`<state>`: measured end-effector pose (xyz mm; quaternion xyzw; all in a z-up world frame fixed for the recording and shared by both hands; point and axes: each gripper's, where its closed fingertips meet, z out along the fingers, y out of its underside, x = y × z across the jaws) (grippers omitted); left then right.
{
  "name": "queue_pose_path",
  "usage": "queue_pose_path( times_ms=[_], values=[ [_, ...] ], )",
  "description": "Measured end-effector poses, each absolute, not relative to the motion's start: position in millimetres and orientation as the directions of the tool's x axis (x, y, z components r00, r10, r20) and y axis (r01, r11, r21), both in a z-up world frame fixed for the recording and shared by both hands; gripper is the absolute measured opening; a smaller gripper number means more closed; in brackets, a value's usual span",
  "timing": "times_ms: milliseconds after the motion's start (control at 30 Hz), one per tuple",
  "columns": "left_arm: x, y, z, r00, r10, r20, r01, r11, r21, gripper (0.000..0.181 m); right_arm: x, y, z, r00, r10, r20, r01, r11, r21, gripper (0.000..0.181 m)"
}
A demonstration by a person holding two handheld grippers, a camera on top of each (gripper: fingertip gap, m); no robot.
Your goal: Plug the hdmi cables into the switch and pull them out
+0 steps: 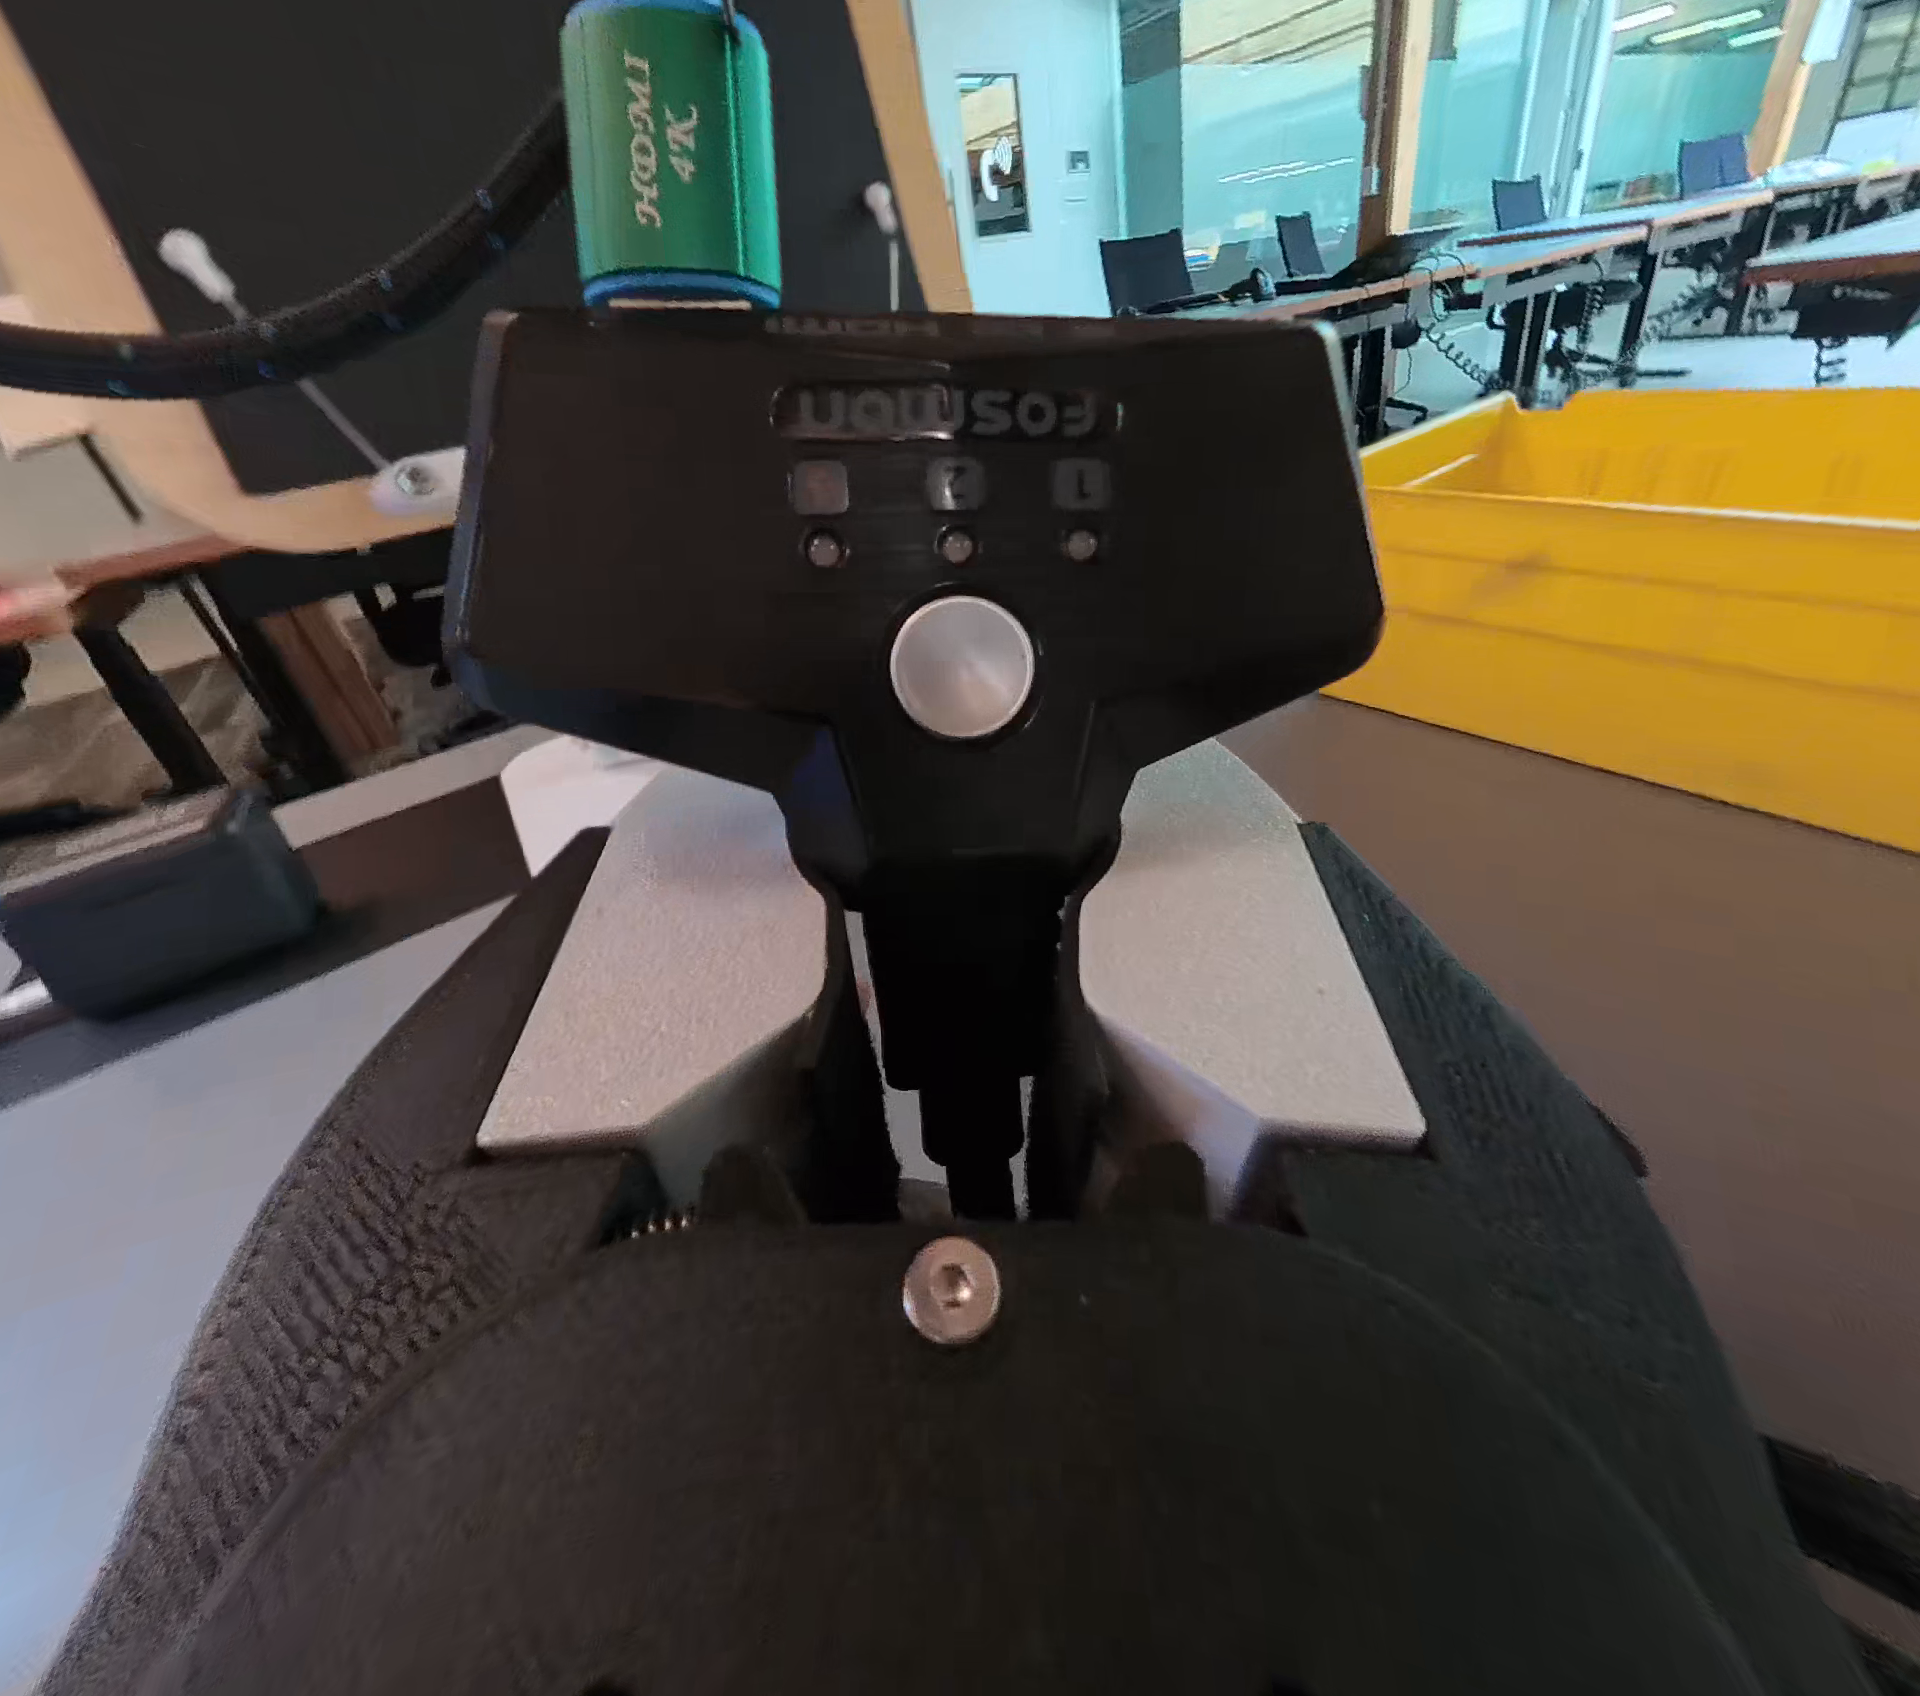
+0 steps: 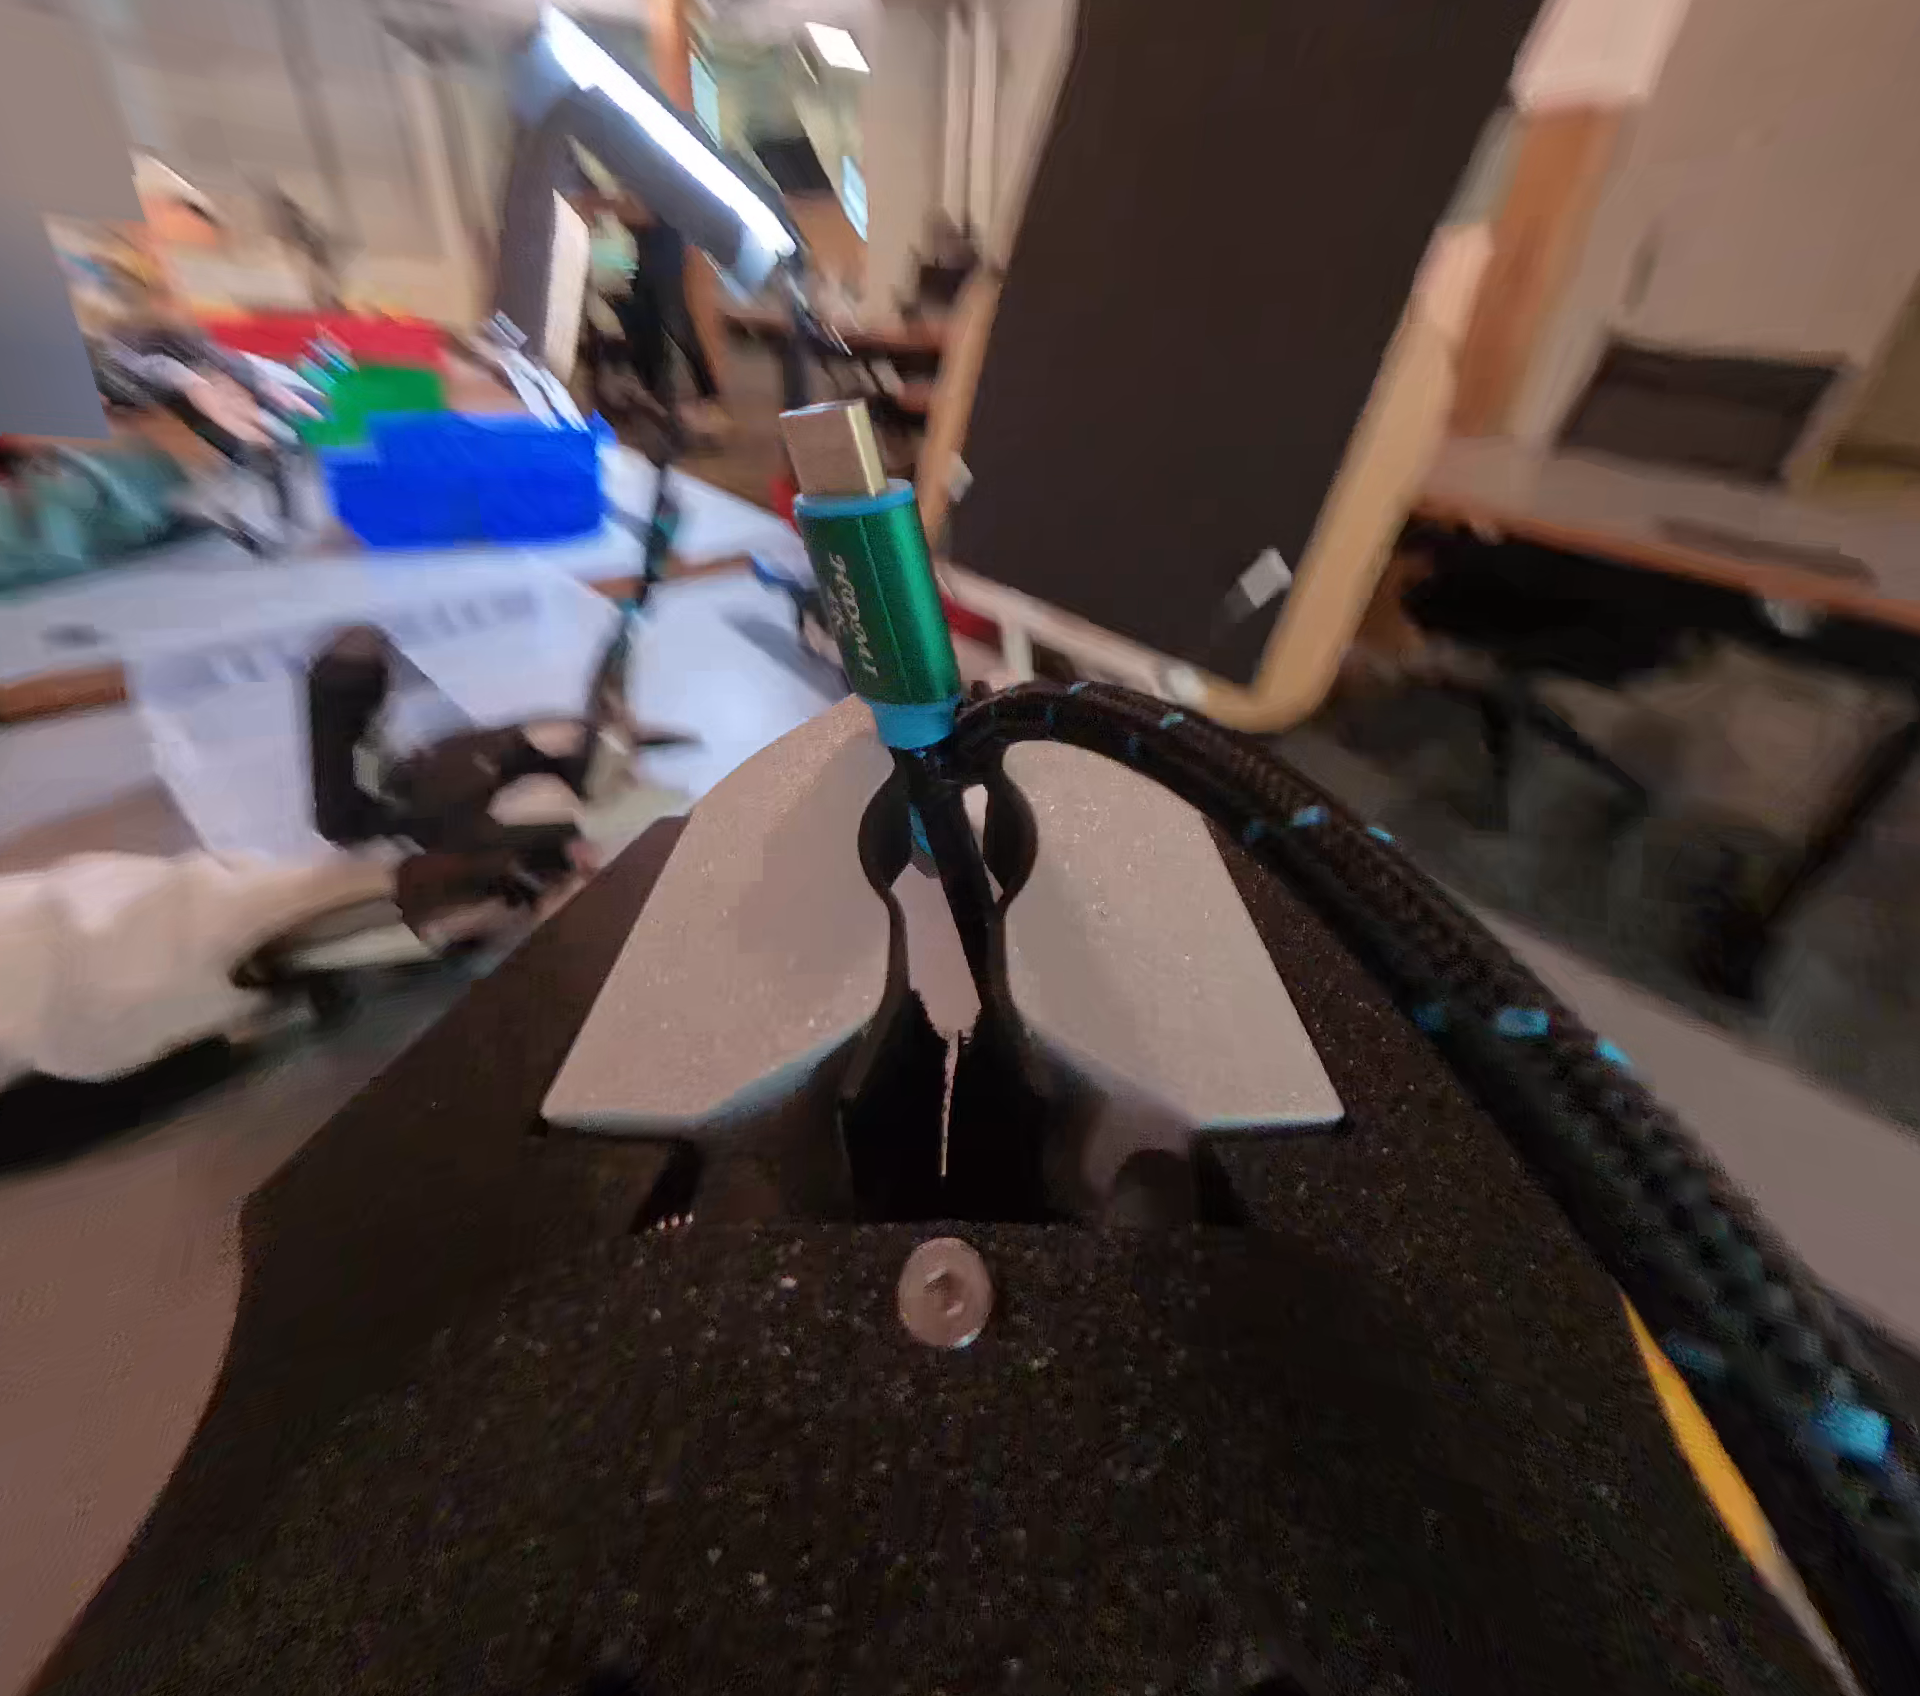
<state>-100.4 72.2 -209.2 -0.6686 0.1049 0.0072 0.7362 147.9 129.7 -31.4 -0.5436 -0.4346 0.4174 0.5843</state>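
In the left wrist view my left gripper (image 1: pixel 961 908) is shut on the narrow neck of the black HDMI switch (image 1: pixel 914 534) and holds it above the table. A green-and-blue HDMI plug (image 1: pixel 670 134) sits in the switch's far-left port, its braided black cable (image 1: pixel 260 342) running off left. In the right wrist view my right gripper (image 2: pixel 940 825) is shut on the braided cable just behind a second green HDMI plug (image 2: pixel 878 597). That plug is free, its metal tip (image 2: pixel 831 446) pointing up and away. Its cable (image 2: pixel 1455 971) loops back to the right.
A yellow bin (image 1: pixel 1662 586) stands on the dark table to the right of the switch. A dark box (image 1: pixel 156 908) lies at the left. A black panel with a wooden frame (image 2: pixel 1247 296) stands behind. Blue, green and red bins (image 2: pixel 468 472) sit blurred at far left.
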Motion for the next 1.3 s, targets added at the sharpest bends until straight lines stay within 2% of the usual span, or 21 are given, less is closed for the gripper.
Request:
queue_pose_path(
  times_ms=[67, 100, 167, 233, 367, 467, 600, 700, 800, 900, 1000, 1067, 1133, 1200, 1300],
  values=[
    [-92.8, 73.0, -212.0, 0.964, -0.131, -0.232, -0.220, 0.099, -0.970, 0.040, 167.7, 148.5, -75.3, 0.360, 0.933, 0.008, 0.205, -0.071, -0.976, 0.009],
    [-91.6, 73.7, -214.3, 0.954, -0.122, -0.274, -0.264, 0.091, -0.960, 0.040, 175.3, 151.6, -103.4, 0.373, 0.927, -0.036, 0.323, -0.167, -0.931, 0.010],
    [-90.5, 74.7, -218.4, 0.937, -0.110, -0.330, -0.323, 0.083, -0.943, 0.041, 192.8, 155.2, -156.2, 0.426, 0.897, -0.120, 0.505, -0.345, -0.791, 0.010],
    [-89.3, 75.3, -219.9, 0.935, -0.116, -0.335, -0.327, 0.081, -0.941, 0.041, 213.3, 152.8, -201.4, 0.494, 0.851, -0.180, 0.629, -0.492, -0.602, 0.010],
    [-93.7, 75.3, -219.2, 0.942, -0.107, -0.317, -0.310, 0.078, -0.947, 0.041, 226.5, 144.0, -247.3, 0.580, 0.732, -0.357, 0.644, -0.681, -0.349, 0.011],
    [-98.0, 75.3, -218.5, 0.950, -0.098, -0.298, -0.291, 0.076, -0.954, 0.041, 230.9, 133.9, -261.3, 0.593, 0.703, -0.394, 0.673, -0.700, -0.238, 0.040],
    [-100.1, 75.5, -218.3, 0.952, -0.088, -0.294, -0.288, 0.074, -0.955, 0.041, 227.7, 146.5, -245.1, 0.611, 0.731, -0.304, 0.651, -0.682, -0.333, 0.054],
    [-99.6, 75.4, -217.9, 0.950, -0.084, -0.301, -0.295, 0.078, -0.952, 0.041, 224.0, 156.3, -222.6, 0.613, 0.775, -0.155, 0.660, -0.610, -0.438, 0.083],
    [-100.3, 75.3, -217.0, 0.950, -0.074, -0.304, -0.298, 0.080, -0.951, 0.041, 196.0, 169.1, -171.1, 0.531, 0.846, 0.048, 0.653, -0.373, -0.659, 0.084],
    [-102.8, 74.2, -212.6, 0.965, -0.067, -0.255, -0.248, 0.099, -0.964, 0.042, 149.0, 171.4, -87.6, 0.504, 0.835, 0.220, 0.448, -0.036, -0.893, 0.078],
    [-112.1, 71.4, -204.3, 0.987, -0.045, -0.153, -0.146, 0.129, -0.981, 0.042, 93.2, 129.2, -18.5, 0.370, 0.906, 0.206, 0.063, 0.197, -0.978, 0.069],
    [-119.3, 69.1, -199.4, 0.993, -0.026, -0.111, -0.106, 0.148, -0.983, 0.041, 58.3, 94.2, 1.6, 0.190, 0.970, 0.152, -0.146, 0.181, -0.973, 0.068],
    [-122.7, 66.9, -194.7, 0.994, -0.013, -0.112, -0.108, 0.169, -0.980, 0.041, 21.8, 72.6, 0.0, 0.025, 0.998, 0.058, -0.222, 0.062, -0.973, 0.083],
    [-121.6, 65.0, -190.5, 0.991, -0.009, -0.132, -0.128, 0.190, -0.973, 0.042, -17.2, 60.8, -21.8, -0.083, 0.996, -0.015, -0.160, -0.028, -0.987, 0.101],
    [-114.1, 63.1, -186.8, 0.983, -0.016, -0.184, -0.177, 0.210, -0.962, 0.042, -66.9, 50.7, -71.6, -0.144, 0.988, -0.059, 0.011, -0.058, -0.998, 0.102]
  ],
)
